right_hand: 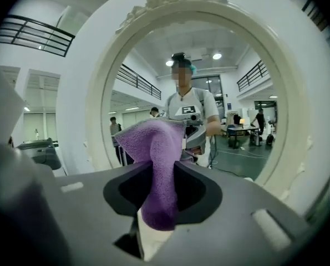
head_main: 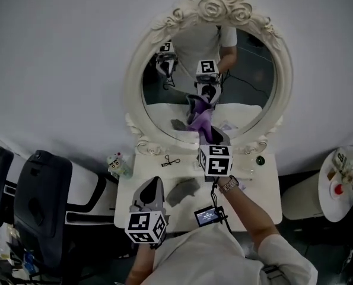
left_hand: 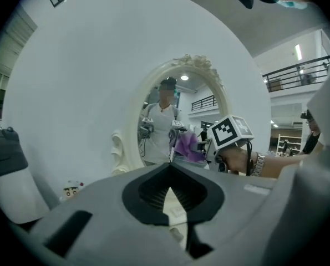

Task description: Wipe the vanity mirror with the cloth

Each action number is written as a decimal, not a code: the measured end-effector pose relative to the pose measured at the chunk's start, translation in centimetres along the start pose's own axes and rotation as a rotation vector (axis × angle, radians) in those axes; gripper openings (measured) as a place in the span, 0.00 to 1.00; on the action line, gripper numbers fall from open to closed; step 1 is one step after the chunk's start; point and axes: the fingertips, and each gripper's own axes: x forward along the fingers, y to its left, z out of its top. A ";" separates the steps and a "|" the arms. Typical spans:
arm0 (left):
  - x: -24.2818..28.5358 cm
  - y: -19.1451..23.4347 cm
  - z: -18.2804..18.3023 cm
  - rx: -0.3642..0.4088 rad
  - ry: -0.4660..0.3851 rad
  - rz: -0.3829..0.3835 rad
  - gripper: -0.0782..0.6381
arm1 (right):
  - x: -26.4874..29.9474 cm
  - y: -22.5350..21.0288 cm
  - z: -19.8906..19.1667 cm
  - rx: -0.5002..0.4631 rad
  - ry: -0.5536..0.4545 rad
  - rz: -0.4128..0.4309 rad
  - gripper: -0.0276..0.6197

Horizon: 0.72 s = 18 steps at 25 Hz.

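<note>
An oval vanity mirror (head_main: 250,82) in an ornate white frame (head_main: 134,88) stands at the back of a white vanity table (head_main: 265,198). My right gripper (head_main: 209,133) is shut on a purple cloth (head_main: 201,122) and holds it against the lower middle of the glass. In the right gripper view the cloth (right_hand: 156,148) bulges out between the jaws in front of the mirror (right_hand: 242,93). My left gripper (head_main: 154,183) hovers low over the table's left front, shut and holding nothing. From the left gripper view (left_hand: 170,164) I see the mirror (left_hand: 156,132), the cloth (left_hand: 188,146) and the right gripper (left_hand: 209,147).
On the table lie a grey pad (head_main: 183,190), a small metal tool (head_main: 169,160) and a green item (head_main: 260,160). A little figurine (head_main: 118,164) stands at the table's left corner. A black chair (head_main: 41,200) is on the left, a round side table (head_main: 337,186) on the right.
</note>
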 end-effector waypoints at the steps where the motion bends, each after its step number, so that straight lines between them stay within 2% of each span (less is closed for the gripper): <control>1: 0.8 -1.0 -0.1 0.007 0.006 -0.031 0.11 | -0.6 -1.9 -0.1 0.008 -0.002 -0.035 0.22; 10: 5.9 -8.3 0.2 0.046 0.031 -0.253 0.11 | -6.8 -15.7 -2.3 0.087 0.021 -0.315 0.22; 15: 7.2 -11.1 -0.1 0.057 0.045 -0.307 0.11 | -8.1 -19.6 -3.7 0.100 0.052 -0.380 0.22; 18: 7.4 -10.9 -0.4 0.061 0.057 -0.294 0.11 | -7.3 -20.2 -4.7 0.111 0.071 -0.380 0.22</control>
